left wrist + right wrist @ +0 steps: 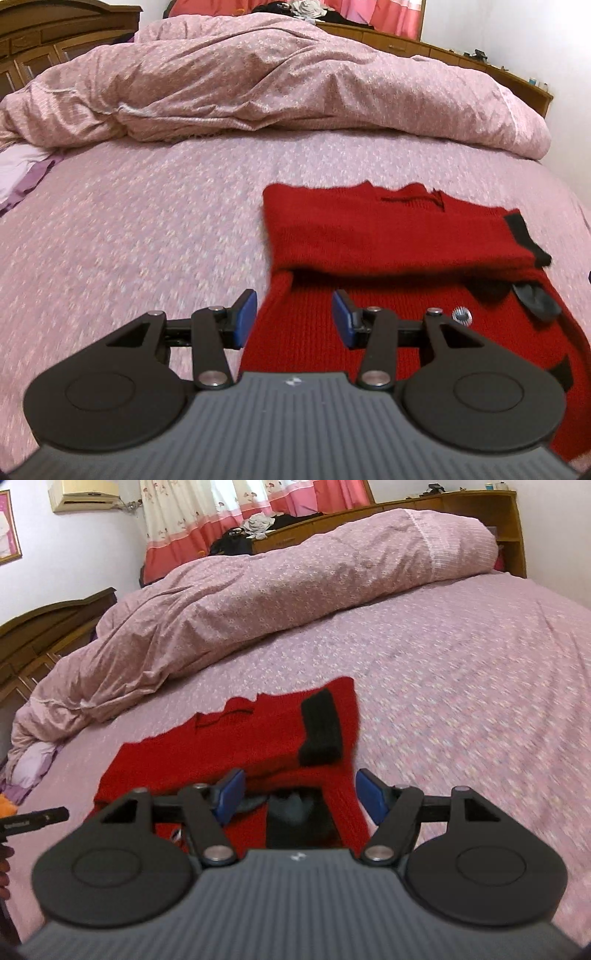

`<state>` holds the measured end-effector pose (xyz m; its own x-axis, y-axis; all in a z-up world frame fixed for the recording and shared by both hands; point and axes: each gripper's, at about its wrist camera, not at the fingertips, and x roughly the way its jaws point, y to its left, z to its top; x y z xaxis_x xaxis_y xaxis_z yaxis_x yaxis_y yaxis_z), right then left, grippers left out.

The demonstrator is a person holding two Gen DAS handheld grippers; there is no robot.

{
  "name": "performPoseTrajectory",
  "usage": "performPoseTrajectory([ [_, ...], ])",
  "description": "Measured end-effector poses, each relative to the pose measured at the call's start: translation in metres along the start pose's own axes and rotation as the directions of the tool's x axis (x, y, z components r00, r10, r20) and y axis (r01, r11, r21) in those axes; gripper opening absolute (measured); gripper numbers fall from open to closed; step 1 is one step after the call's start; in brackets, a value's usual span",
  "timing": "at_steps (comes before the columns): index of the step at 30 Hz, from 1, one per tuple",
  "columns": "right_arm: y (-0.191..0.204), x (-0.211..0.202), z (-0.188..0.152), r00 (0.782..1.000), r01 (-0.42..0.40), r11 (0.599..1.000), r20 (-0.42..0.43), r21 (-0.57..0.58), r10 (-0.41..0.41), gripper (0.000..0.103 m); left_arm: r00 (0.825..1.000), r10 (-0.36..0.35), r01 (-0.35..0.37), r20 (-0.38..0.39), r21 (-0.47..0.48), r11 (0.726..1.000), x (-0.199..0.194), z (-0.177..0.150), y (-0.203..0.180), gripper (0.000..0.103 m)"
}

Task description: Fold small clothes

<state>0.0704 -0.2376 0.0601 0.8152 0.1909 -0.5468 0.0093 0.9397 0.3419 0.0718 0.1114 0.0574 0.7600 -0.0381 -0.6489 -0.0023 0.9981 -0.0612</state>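
Observation:
A small red knitted sweater (388, 240) with black trim lies on the pink bedspread, its sleeves folded across its body. My left gripper (294, 318) is open and empty over the sweater's near left edge. In the right wrist view the sweater (236, 753) shows a black cuff (320, 731) on top. My right gripper (300, 794) is open and empty over the sweater's near right edge, with a red sleeve strip between its jaws but not held.
A bunched pink duvet (277, 77) lies across the far side of the bed (129, 240). Wooden furniture (40, 40) stands at the left and a wooden headboard shelf (480, 502) at the back. A lilac cloth (18, 173) lies at the left edge.

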Motion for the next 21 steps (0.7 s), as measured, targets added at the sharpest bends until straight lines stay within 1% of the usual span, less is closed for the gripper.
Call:
performPoseTrajectory([
  [6,-0.006,-0.032,-0.03,1.0,0.003,1.0,-0.026,0.027,-0.002,0.069,1.0,-0.013,0.013,-0.008,0.004,1.0,-0.035,-0.035,-0.002,0.051],
  [12,-0.009,-0.058,-0.058,0.999,0.015,1.0,-0.044,0.015,-0.014,0.069,1.0,-0.014,0.014,-0.011,0.008,1.0,-0.063,-0.07,-0.002,0.051],
  [14,-0.011,-0.065,-0.065,0.998,0.022,1.0,-0.052,0.015,-0.021,0.069,0.999,-0.012,0.012,-0.031,0.002,1.0,-0.068,-0.078,0.0,0.051],
  [17,-0.015,-0.075,-0.076,0.997,0.037,0.999,-0.064,0.019,-0.036,0.069,0.999,-0.006,0.006,-0.035,0.012,1.0,-0.075,-0.091,0.003,0.051],
  [21,-0.022,-0.081,-0.087,0.993,0.072,0.997,-0.09,0.011,-0.07,0.069,0.999,0.026,-0.026,-0.043,0.008,1.0,-0.077,-0.1,0.01,0.051],
])
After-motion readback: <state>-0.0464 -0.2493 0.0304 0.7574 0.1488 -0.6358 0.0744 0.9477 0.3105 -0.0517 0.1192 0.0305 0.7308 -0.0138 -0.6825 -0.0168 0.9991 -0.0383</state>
